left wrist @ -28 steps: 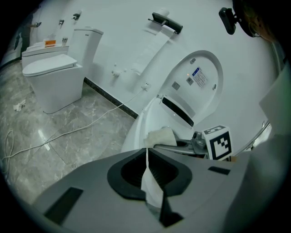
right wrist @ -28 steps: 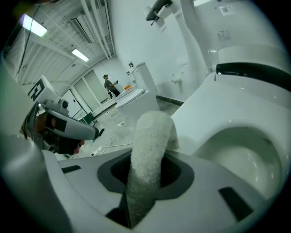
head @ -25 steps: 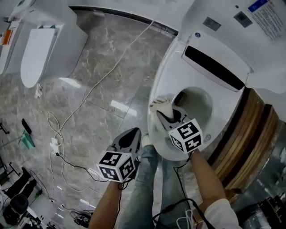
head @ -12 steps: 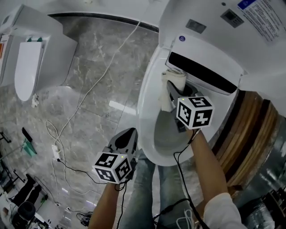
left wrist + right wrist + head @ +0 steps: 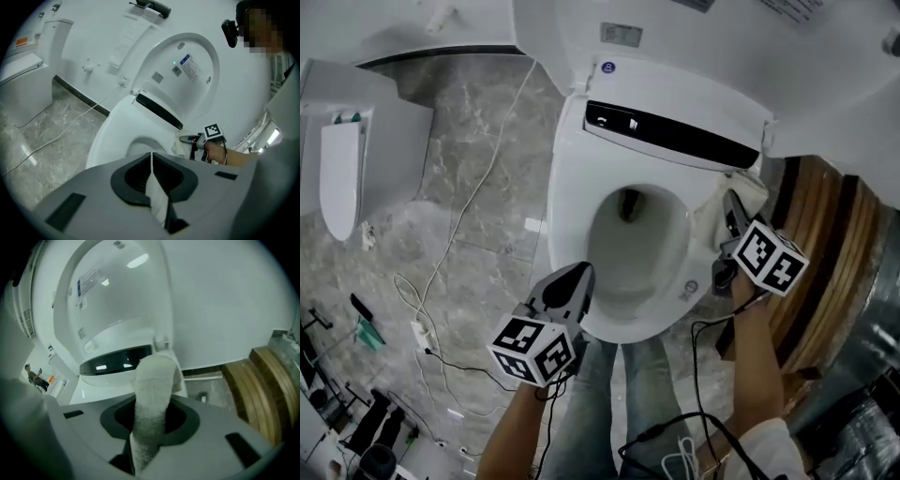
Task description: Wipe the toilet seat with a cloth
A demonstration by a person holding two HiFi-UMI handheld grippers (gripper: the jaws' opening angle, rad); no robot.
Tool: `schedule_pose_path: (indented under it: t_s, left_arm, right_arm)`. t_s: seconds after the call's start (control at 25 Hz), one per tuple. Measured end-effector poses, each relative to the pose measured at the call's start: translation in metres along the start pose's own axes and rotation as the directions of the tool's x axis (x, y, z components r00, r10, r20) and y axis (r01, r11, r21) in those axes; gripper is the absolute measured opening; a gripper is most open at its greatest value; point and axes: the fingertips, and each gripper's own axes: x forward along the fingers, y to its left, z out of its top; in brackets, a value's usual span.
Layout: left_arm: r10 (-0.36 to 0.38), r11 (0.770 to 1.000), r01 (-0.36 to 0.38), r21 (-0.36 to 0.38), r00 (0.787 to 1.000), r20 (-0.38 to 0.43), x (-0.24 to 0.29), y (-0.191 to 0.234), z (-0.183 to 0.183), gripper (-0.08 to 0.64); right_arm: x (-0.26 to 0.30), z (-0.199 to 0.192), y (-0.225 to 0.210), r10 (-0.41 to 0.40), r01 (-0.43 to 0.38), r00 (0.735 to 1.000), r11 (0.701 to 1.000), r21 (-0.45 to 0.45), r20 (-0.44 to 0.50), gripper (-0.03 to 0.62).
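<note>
The white toilet seat [image 5: 567, 216] is down, its lid [image 5: 187, 65] raised behind it. My right gripper [image 5: 731, 208] is shut on a pale folded cloth [image 5: 748, 187], pressed against the seat's rear right corner beside the dark control strip. In the right gripper view the cloth [image 5: 152, 385] fills the gap between the jaws and sticks out past them. The left gripper view shows the cloth [image 5: 180, 143] on the seat's right edge. My left gripper [image 5: 578, 274] hangs shut and empty over the seat's front left rim; its jaws [image 5: 151, 154] meet along a thin line.
A second toilet [image 5: 342, 159] stands at the left on the grey marble floor. A white cable [image 5: 459, 225] trails across that floor. A wooden panel [image 5: 820, 244] flanks the toilet's right side. The person's legs [image 5: 609, 394] are close to the bowl's front.
The right gripper has carried the cloth from the seat's front left rim, past the rear by the control strip, to the rear right corner. The left gripper has drifted slightly along the front rim.
</note>
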Motion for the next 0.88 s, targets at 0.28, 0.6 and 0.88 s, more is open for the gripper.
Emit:
schedule_pose_path:
  t_s: [0.28, 0.6, 0.88]
  left_arm:
    - [-0.044, 0.998, 0.045, 0.034, 0.998, -0.043, 0.023, -0.040, -0.021, 0.026]
    - [-0.096, 0.993, 0.096, 0.069, 0.995, -0.009, 0.016, -0.086, -0.004, 0.026]
    - [-0.155, 0.971, 0.129, 0.200, 0.981, 0.117, -0.030, -0.142, 0.089, 0.026]
  right_arm:
    - [-0.023, -0.007, -0.057, -0.056, 0.055, 0.998, 0.998, 0.024, 0.028, 0.098]
    - [-0.042, 0.002, -0.042, -0.080, 0.081, 0.996, 0.996, -0.023, 0.043, 0.098]
    - [-0.146, 0.047, 0.071, 0.113, -0.097, 0.979, 0.990, -0.101, 0.171, 0.098]
